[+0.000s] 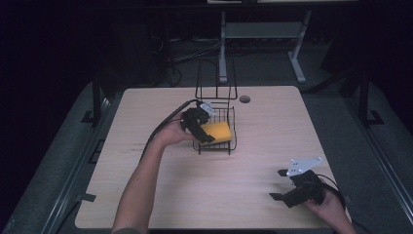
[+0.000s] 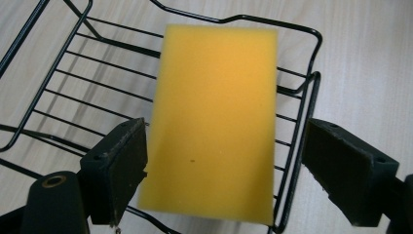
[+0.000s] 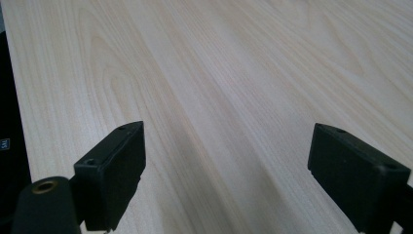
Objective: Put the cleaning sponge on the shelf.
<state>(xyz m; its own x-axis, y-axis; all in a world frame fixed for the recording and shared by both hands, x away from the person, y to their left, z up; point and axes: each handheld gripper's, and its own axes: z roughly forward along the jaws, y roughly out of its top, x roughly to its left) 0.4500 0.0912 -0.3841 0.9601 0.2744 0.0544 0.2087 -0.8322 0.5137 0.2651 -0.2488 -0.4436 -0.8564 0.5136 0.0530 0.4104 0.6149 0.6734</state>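
Observation:
A yellow sponge (image 1: 217, 132) lies flat in a black wire basket (image 1: 234, 139) near the middle of the table. My left gripper (image 1: 207, 127) reaches into the basket from its left side. In the left gripper view the sponge (image 2: 219, 112) lies between the jaws of that gripper (image 2: 224, 131), which stand wide apart and open; the left jaw is at the sponge's edge, and the right jaw is apart from it, outside the basket's rim (image 2: 317, 80). My right gripper (image 1: 278, 184) rests near the table's front right corner, open, with bare wood between the jaws of that gripper (image 3: 226, 146).
The basket has a tall wire frame (image 1: 216, 78) rising at its far side. A round cable hole (image 1: 244, 99) sits near the table's far edge. A cable (image 1: 160, 127) trails left from the left gripper. The light wooden tabletop (image 1: 204, 190) ends close to the right hand.

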